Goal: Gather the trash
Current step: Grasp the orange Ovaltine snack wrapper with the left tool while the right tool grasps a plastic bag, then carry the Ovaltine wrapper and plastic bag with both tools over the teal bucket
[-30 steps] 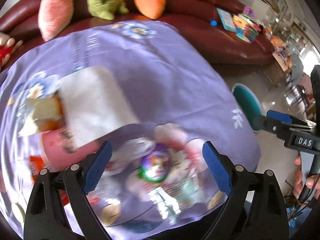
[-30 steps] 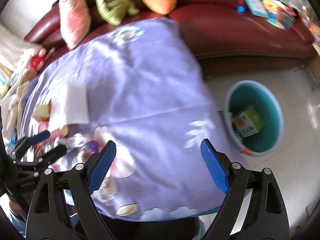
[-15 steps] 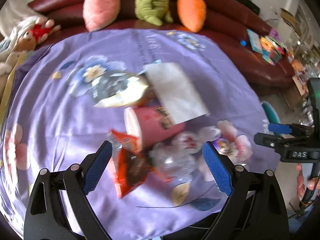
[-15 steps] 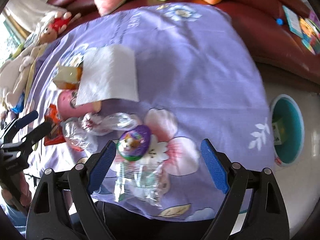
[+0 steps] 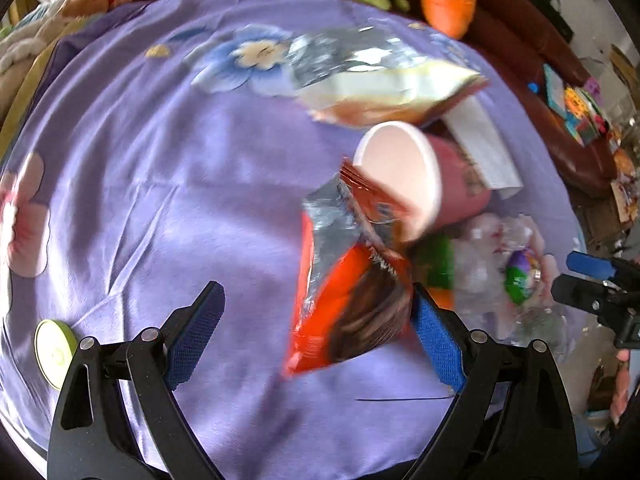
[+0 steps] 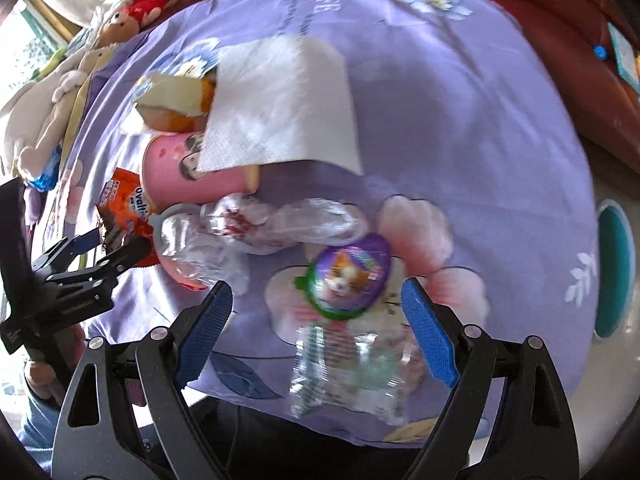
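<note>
Trash lies in a heap on the purple flowered tablecloth (image 5: 168, 184). My left gripper (image 5: 316, 332) is open above an orange snack wrapper (image 5: 348, 300), which lies against its right finger. Behind the wrapper are a pink paper cup (image 5: 400, 176) on its side, a silver and yellow chip bag (image 5: 380, 76) and a white napkin (image 5: 480, 144). My right gripper (image 6: 318, 332) is open over a purple egg-shaped package (image 6: 348, 276) and a clear plastic wrapper (image 6: 352, 372). A crumpled clear bag (image 6: 260, 224) lies just beyond them. Each gripper shows in the other's view: the right gripper (image 5: 592, 280), the left gripper (image 6: 100, 248).
A teal bin (image 6: 612, 276) stands on the floor past the table's right edge. A dark red sofa (image 5: 560, 52) with plush toys runs behind the table. A small green disc (image 5: 54, 354) lies near the front left edge of the cloth.
Both grippers have come lower and closer to the heap. The left one has shifted from the purple package to the orange wrapper. The right one now hangs over the purple package. Both stay open.
</note>
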Demonstrator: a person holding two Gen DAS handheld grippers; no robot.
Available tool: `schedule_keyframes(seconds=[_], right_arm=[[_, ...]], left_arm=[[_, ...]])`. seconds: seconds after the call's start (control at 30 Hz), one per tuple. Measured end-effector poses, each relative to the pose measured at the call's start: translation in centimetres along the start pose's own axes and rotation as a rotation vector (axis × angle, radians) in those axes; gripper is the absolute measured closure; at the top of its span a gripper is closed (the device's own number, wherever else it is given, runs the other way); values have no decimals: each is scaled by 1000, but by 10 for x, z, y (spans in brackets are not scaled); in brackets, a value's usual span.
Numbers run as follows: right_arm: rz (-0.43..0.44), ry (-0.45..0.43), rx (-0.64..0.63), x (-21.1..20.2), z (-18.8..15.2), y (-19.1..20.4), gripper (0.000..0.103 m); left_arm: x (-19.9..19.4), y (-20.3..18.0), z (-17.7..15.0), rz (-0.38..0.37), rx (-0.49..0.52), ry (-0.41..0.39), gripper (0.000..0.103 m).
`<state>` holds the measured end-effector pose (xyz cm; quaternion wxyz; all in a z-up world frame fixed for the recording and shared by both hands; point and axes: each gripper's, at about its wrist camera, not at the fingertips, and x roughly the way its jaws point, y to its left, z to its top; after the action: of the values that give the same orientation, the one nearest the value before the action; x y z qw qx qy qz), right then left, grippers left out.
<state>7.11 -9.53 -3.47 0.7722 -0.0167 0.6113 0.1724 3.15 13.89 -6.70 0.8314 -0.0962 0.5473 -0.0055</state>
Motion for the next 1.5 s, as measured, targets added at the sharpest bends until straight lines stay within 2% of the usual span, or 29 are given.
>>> schedule_keyframes(seconds=[0.4, 0.57, 0.67, 0.73, 0.77, 0.8, 0.83, 0.9, 0.97, 1.2, 1.5], right_arm=[[16, 1, -167, 35, 38, 44, 20], [47, 38, -175, 55, 40, 46, 20], [51, 19, -187, 59, 37, 47, 21], [54, 10, -212, 59, 35, 52, 42], [50, 5, -219, 58, 35, 53, 45], [46, 1, -226, 58, 35, 55, 52], [44, -3, -232, 57, 34, 56, 59], [46, -10, -238, 54, 32, 59, 63], [55, -10, -240, 51, 30, 60, 65], [103, -56, -208, 21, 25, 53, 68], [117, -175, -131, -30, 20, 18, 68]], left_arm=[[1, 26, -4, -25, -45, -4, 11], [3, 38, -5, -26, -73, -1, 11], [4, 39, -6, -29, -85, -12, 11], [4, 37, -7, -23, -85, -24, 11], [3, 36, -8, -20, -89, -35, 17], [1, 36, -10, -16, -91, -40, 29], [0, 36, -11, 1, -96, -47, 35], [-4, 37, -15, 10, -115, -61, 58], [-9, 43, -17, 3, -144, -65, 63], [-31, 44, -14, 6, -153, -96, 64], [-65, -2, -6, -24, -54, -164, 64]])
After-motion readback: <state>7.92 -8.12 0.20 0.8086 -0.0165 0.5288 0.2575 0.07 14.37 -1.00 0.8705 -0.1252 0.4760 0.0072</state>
